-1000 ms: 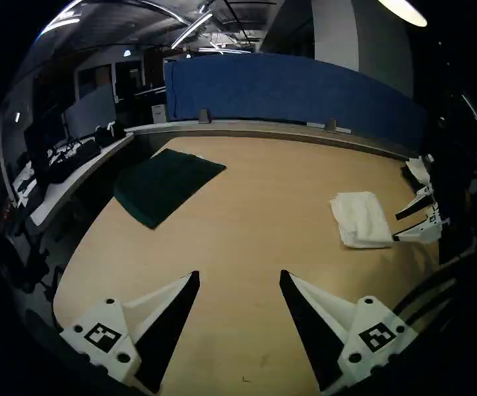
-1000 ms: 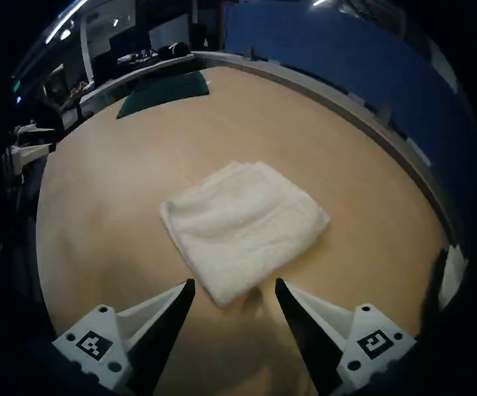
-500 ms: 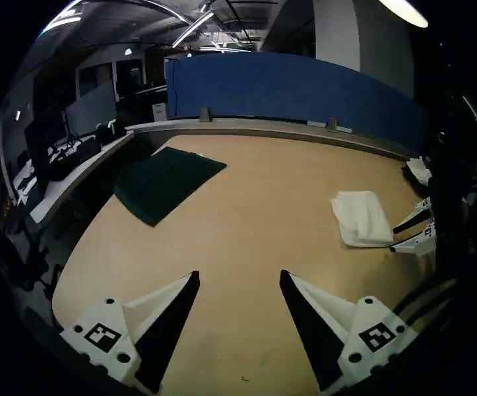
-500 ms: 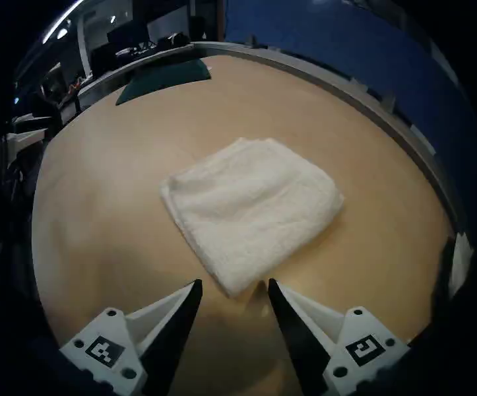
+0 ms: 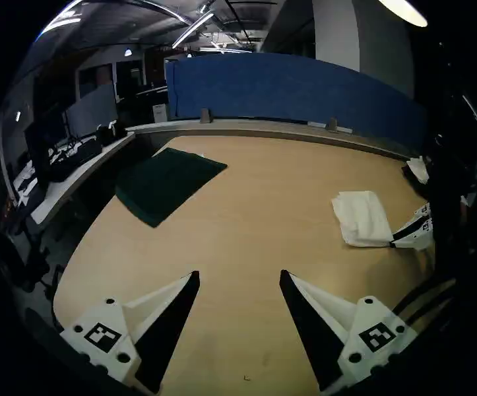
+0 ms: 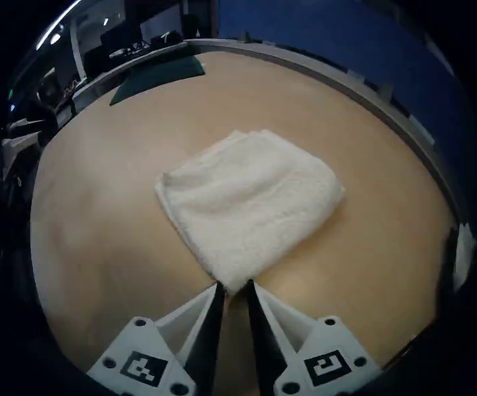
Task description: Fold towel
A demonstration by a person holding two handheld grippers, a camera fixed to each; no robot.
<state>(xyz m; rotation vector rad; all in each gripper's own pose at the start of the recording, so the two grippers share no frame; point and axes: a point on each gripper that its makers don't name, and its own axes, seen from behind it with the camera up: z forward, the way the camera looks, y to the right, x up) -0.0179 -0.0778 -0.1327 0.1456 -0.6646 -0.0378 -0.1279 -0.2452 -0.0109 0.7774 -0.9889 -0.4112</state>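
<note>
A folded white towel [image 6: 251, 198] lies on the wooden table [image 6: 99, 198], just ahead of my right gripper [image 6: 233, 289]. Its two fingers have closed on the towel's near corner, which is pinched between the tips. In the left gripper view the same white towel [image 5: 360, 218] sits at the table's right side, with the right gripper [image 5: 406, 234] at its near corner. My left gripper [image 5: 238, 276] hovers open over bare table [image 5: 271, 178], far from both towels. A dark green towel [image 5: 165, 181] lies flat at the far left; the right gripper view has this green towel [image 6: 156, 72] at the back.
A blue partition [image 5: 291, 86] runs along the table's far edge. A small white object [image 5: 419, 168] lies near the right rim. Desks with monitors and chairs [image 5: 60, 152] stand beyond the left edge. Bare table stretches between the two towels.
The right gripper's fingers have closed from wide apart onto the white towel's near corner. The left gripper has stayed still and open.
</note>
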